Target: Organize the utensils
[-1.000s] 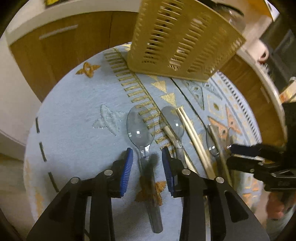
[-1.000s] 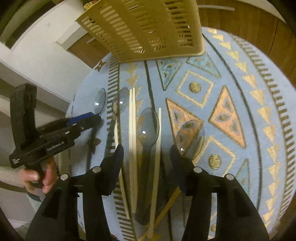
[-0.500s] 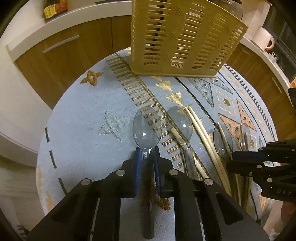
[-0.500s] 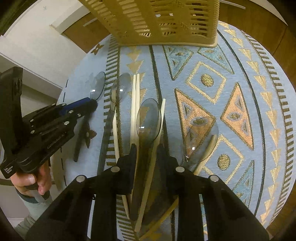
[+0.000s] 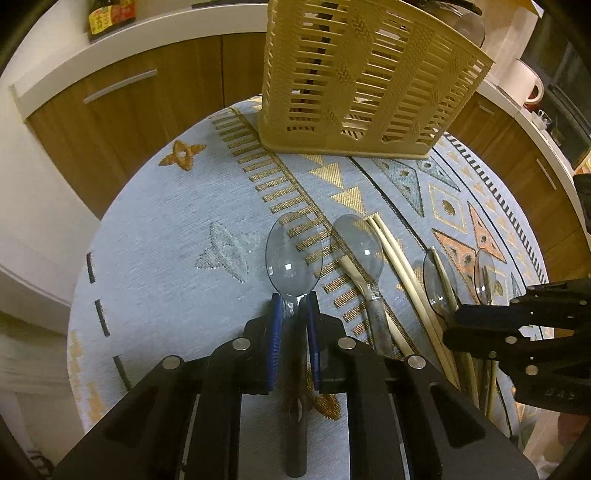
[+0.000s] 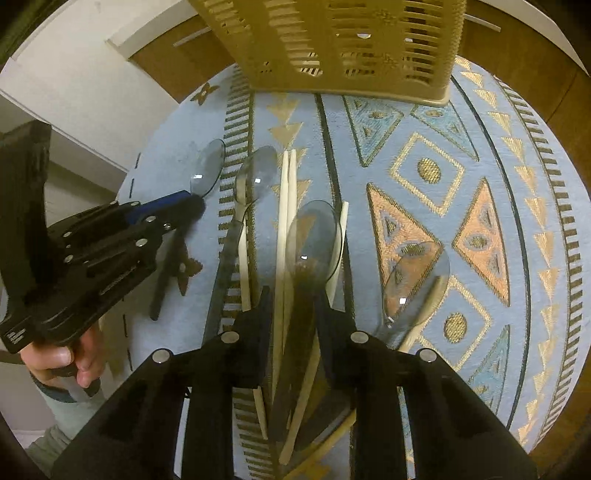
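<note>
Several clear plastic spoons and pale chopsticks lie on a round blue patterned cloth. My left gripper (image 5: 293,308) is shut on the neck of the leftmost spoon (image 5: 294,254), which rests on the cloth; it also shows in the right wrist view (image 6: 208,171). My right gripper (image 6: 295,295) is shut on the handle of another clear spoon (image 6: 314,236), with chopsticks (image 6: 286,206) lying beside and under it. A tan slotted utensil basket (image 5: 365,77) stands at the far side of the table, also seen in the right wrist view (image 6: 343,40).
A second spoon (image 5: 360,247) and chopsticks (image 5: 397,251) lie between the grippers. A further spoon (image 6: 415,282) lies right of my right gripper. Wooden cabinets (image 5: 122,96) and a white counter surround the table. A sauce bottle (image 5: 110,14) and a white kettle (image 5: 526,83) stand on the counter.
Both grippers went from open to shut on their spoon handles. Both have drawn back a little, and the basket now appears more upright.
</note>
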Demonstrator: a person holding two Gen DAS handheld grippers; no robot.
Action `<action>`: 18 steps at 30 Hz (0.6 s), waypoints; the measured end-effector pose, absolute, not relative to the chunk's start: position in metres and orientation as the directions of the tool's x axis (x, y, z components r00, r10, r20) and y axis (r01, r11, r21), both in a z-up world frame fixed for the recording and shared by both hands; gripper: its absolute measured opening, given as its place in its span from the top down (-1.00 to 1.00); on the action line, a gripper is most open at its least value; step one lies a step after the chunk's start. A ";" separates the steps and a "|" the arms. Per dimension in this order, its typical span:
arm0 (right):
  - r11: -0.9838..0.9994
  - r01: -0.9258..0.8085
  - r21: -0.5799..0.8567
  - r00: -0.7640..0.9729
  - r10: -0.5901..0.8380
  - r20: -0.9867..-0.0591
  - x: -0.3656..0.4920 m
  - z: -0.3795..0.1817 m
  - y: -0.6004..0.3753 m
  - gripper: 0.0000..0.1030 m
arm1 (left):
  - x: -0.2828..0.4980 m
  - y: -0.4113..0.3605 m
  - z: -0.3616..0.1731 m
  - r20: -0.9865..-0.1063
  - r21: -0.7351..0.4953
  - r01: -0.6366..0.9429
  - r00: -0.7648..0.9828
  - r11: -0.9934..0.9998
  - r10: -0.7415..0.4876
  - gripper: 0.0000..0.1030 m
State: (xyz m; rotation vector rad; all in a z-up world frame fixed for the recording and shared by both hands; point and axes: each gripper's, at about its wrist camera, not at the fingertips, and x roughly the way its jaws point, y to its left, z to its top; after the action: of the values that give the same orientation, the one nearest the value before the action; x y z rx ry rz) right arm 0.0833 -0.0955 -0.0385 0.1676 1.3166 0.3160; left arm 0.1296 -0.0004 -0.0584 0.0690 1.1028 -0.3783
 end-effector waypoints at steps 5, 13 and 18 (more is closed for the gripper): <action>0.960 -0.138 0.244 0.216 0.269 -0.939 0.090 -0.043 -0.086 0.71 | 0.130 0.000 -0.058 -0.880 -0.131 0.333 0.396 0.934 -0.264 0.78; 0.968 -0.173 0.181 0.245 0.220 -0.944 0.090 -0.041 -0.076 0.80 | 0.122 -0.014 -0.058 -0.876 -0.039 0.320 0.446 0.947 -0.186 0.81; 0.953 -0.175 0.247 0.301 0.291 -0.908 0.084 -0.030 -0.088 0.80 | 0.116 -0.003 -0.047 -0.829 -0.135 0.313 0.484 0.940 -0.280 0.81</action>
State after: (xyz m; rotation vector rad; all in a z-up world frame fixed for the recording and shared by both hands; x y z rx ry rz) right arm 0.0837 -0.0880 -0.0296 0.1080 1.2272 0.3099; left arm 0.1163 -0.0026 -0.0470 0.0364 1.0032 -0.3607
